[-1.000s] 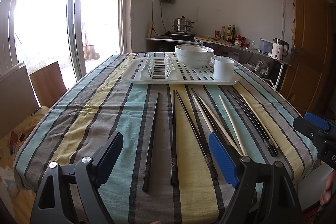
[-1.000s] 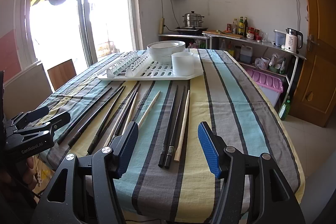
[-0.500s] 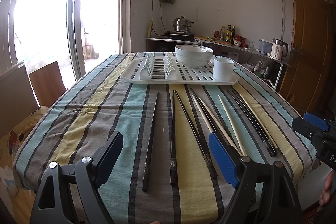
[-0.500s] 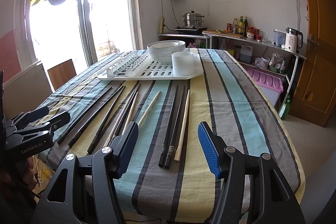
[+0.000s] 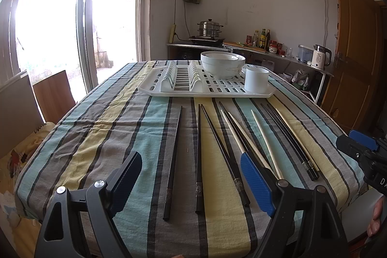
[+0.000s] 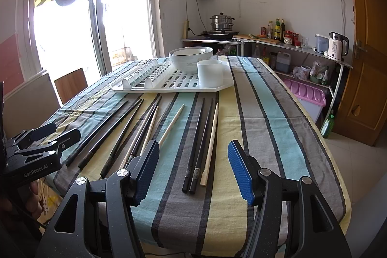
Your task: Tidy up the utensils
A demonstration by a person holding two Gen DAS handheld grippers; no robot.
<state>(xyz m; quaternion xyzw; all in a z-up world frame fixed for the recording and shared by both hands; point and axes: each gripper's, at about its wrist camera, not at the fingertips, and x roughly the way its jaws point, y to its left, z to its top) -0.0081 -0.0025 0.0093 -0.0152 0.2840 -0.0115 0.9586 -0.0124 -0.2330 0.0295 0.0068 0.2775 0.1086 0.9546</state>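
Note:
Several black chopsticks point(image 5: 173, 158) point(image 6: 197, 139) and pale wooden chopsticks point(image 5: 264, 138) point(image 6: 211, 142) lie lengthwise on the striped tablecloth, spread side by side. A white drying rack point(image 5: 205, 86) point(image 6: 169, 84) at the far end holds white bowls point(image 5: 222, 63) point(image 6: 189, 57) and a white cup point(image 5: 256, 79) point(image 6: 210, 71). My left gripper point(image 5: 191, 180) is open and empty above the table's near edge, over the black chopsticks. My right gripper point(image 6: 192, 171) is open and empty over the right group of chopsticks.
The striped table point(image 5: 116, 127) ends close below both grippers. Wooden chairs point(image 5: 53, 93) stand at the left. A counter with pot, bottles and kettle point(image 5: 319, 58) lines the back wall. A pink bin point(image 6: 307, 96) and a door are at the right.

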